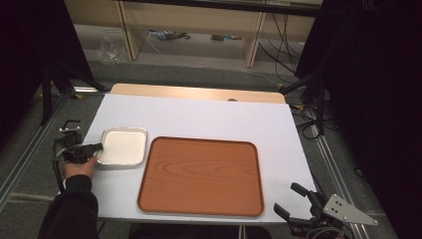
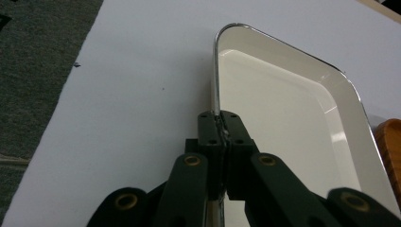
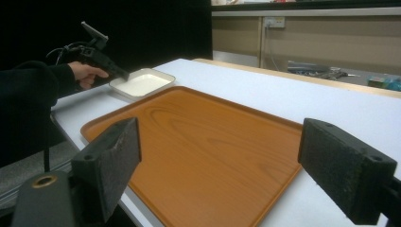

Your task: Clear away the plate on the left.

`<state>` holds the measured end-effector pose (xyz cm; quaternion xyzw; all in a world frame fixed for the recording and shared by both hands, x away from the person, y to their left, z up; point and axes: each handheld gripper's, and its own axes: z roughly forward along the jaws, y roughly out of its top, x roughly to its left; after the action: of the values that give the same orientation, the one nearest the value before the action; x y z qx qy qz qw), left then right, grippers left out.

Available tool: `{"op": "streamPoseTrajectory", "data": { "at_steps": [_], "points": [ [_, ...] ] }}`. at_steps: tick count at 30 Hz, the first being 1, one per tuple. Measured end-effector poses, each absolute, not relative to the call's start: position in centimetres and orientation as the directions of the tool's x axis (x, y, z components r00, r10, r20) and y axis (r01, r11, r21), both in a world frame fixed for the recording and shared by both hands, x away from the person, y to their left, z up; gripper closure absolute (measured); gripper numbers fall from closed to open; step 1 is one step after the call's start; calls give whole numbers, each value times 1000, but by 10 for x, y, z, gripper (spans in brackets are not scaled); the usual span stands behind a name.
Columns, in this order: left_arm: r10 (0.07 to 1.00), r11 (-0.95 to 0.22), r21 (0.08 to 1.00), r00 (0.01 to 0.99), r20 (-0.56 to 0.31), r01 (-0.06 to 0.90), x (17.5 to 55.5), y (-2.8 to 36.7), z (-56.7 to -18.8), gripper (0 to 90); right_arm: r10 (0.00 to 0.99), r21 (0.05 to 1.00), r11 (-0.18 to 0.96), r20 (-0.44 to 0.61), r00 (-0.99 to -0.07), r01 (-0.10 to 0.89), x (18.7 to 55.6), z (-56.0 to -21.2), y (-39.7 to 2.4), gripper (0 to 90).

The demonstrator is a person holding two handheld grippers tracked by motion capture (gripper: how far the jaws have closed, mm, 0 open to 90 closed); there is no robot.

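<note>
The left claw (image 2: 221, 126) pinches the thin metal rim of a glossy white rounded tray (image 2: 283, 109), apparently on the white desk (image 1: 199, 117); right claw (image 3: 217, 165) gapes, holding nothing.

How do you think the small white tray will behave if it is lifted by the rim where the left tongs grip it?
The white tray looks rigid and thin-walled, so it should lift without flexing. Since the left tongs pinch only one edge of its narrow rim, the far side will probably sag or swing. Its glossy surface and shiny rim suggest it could slip between the pads if tilted quickly.
</note>
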<state>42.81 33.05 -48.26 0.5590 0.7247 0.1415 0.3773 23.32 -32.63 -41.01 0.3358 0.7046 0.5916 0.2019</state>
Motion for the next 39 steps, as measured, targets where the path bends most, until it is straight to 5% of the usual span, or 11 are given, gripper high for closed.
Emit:
{"op": "streamPoseTrajectory", "data": {
  "at_steps": [22, 39],
  "points": [
    [892, 368, 629, -69, -447, 685, 426, 329, -474, 879, 719, 963, 106, 99, -688, 249, 232, -409, -328, 151],
    [880, 306, 644, 49, -472, 701, 425, 302, -459, 880, 720, 965, 108, 90, -688, 239, 232, -409, -329, 151]
  ]
}}
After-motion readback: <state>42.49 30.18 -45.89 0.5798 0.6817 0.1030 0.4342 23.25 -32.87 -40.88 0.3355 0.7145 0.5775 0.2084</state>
